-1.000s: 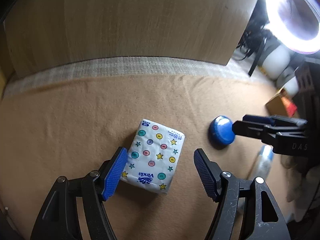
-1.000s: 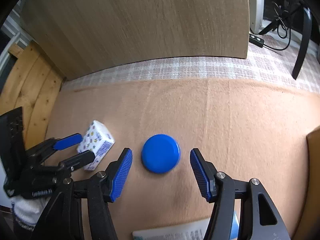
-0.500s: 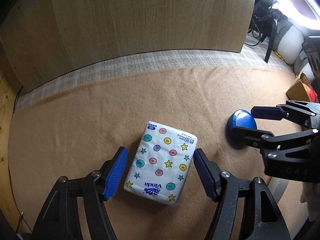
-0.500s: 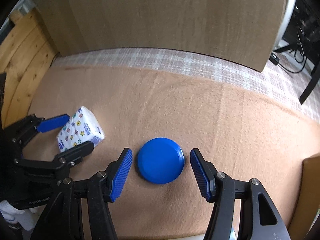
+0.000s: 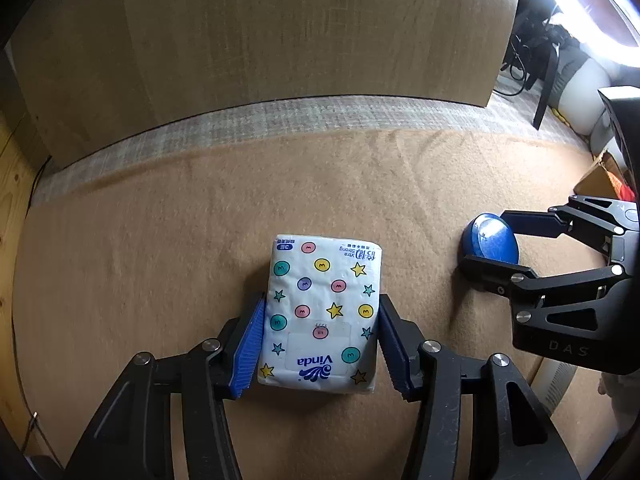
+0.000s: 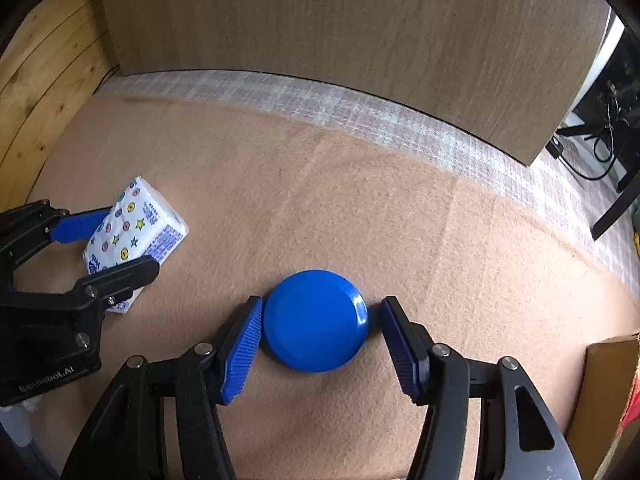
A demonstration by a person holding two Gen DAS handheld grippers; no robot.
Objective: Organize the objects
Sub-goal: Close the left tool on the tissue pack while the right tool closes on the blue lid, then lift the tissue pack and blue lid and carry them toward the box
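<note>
A white Vinda tissue pack (image 5: 322, 312) with coloured dots and stars lies on the tan cloth. My left gripper (image 5: 320, 340) has its blue pads against both long sides of the pack. The pack also shows at the left of the right wrist view (image 6: 134, 228), between the left gripper's fingers (image 6: 80, 226). A round blue lid (image 6: 316, 320) lies flat on the cloth. My right gripper (image 6: 320, 340) straddles it: the left pad touches its rim, the right pad stands a small gap off. The lid also shows at the right of the left wrist view (image 5: 490, 240).
A wooden board (image 5: 260, 40) stands upright behind the cloth, with a strip of checked fabric (image 5: 280, 120) at its foot. A cardboard box (image 6: 604, 392) sits at the right edge. Wooden slats (image 6: 36, 92) line the left. A ring light (image 5: 592, 12) glows far right.
Both grippers moved forward and closed in. The left one has shut on the tissue pack. The right one's jaws have narrowed around the blue lid.
</note>
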